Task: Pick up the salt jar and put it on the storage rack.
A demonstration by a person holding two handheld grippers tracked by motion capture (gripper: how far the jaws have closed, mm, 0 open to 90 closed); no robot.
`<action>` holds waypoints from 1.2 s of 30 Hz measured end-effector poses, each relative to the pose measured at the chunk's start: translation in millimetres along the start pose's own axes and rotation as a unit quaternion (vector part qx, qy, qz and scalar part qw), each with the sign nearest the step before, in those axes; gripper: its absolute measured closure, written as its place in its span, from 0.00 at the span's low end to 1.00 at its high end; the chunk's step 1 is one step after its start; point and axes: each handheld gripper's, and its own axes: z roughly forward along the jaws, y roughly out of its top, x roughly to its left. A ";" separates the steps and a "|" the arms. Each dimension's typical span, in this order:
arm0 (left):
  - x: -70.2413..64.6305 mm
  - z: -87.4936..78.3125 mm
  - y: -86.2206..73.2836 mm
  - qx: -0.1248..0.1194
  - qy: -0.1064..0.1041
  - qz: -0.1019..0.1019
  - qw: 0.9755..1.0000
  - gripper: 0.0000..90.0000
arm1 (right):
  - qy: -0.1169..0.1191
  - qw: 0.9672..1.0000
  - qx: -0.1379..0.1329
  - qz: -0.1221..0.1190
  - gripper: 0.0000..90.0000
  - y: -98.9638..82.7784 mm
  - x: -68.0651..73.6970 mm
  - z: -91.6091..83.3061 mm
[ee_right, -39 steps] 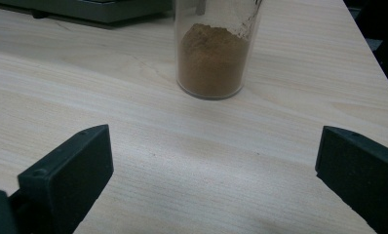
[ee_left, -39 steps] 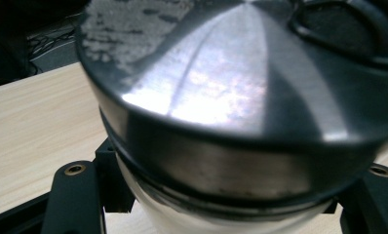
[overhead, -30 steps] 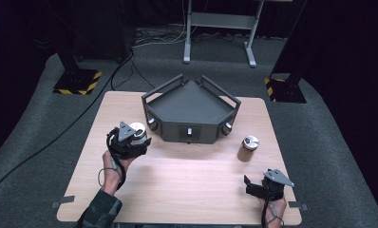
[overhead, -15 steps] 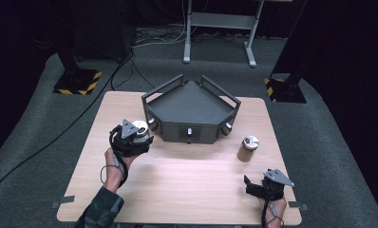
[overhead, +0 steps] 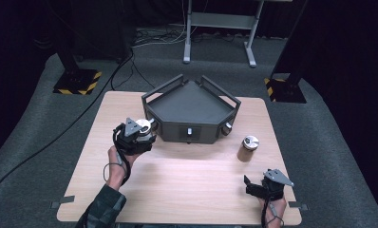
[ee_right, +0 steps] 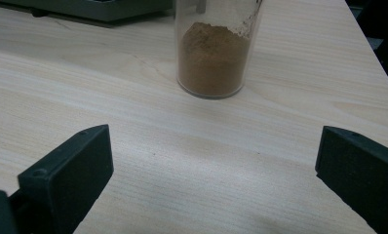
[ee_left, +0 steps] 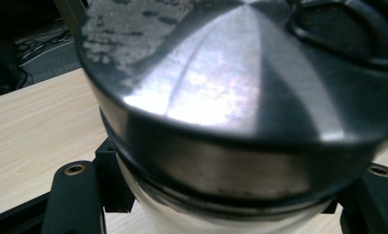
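Jar (ee_left: 231, 122) sits clamped between left gripper (overhead: 138, 134) jaws; right gripper (overhead: 254, 186) gapes, holding nothing.

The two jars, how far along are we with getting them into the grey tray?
Nothing is in the grey tray yet. The left gripper holds a metal-lidded jar beside the tray's left wall. Left to do: the brown-powder jar stands on the table, ahead of the open right gripper.

High view sits up above the near edge of the table (overhead: 177, 185), looking forward and down at the whole top and the floor behind. Left gripper view is jammed right up against a jar lid (ee_left: 231, 97). Right gripper view skims low over the wood toward the spice jar (ee_right: 214, 53), which the high view also catches (overhead: 248, 148).
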 end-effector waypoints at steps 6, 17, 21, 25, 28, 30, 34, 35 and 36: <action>-0.7 3.1 3.6 0.000 -0.002 0.002 1.000 0.35 | -0.001 1.000 0.000 -0.001 0.00 0.1 0.5 0.0; -1.2 8.4 12.9 0.001 -0.009 0.010 1.000 0.35 | -0.001 1.000 0.000 0.000 0.00 0.0 0.5 0.0; -1.0 9.0 14.4 0.001 -0.011 0.011 1.000 0.35 | -0.001 1.000 0.000 -0.001 0.00 0.1 0.4 0.1; -0.1 10.6 17.4 0.002 -0.012 0.012 1.000 0.35 | -0.001 1.000 0.001 -0.001 0.00 0.2 0.6 0.1; -0.7 11.2 19.9 0.001 -0.013 0.014 1.000 0.35 | -0.001 1.000 0.001 -0.001 0.00 0.2 0.6 0.1; -0.8 11.4 21.8 0.001 -0.015 0.017 1.000 0.35 | -0.002 1.000 0.001 -0.001 0.00 0.2 0.7 0.1; -0.2 11.7 25.0 0.002 -0.018 0.020 1.000 0.35 | -0.001 1.000 0.001 -0.001 0.00 0.3 0.7 0.1; 0.1 11.7 25.6 0.001 -0.018 0.020 1.000 0.35 | -0.001 1.000 0.001 -0.001 0.00 0.2 0.6 0.2; 0.1 11.7 25.6 0.001 -0.018 0.020 1.000 0.35 | -0.001 1.000 0.001 -0.001 0.00 0.2 0.5 0.2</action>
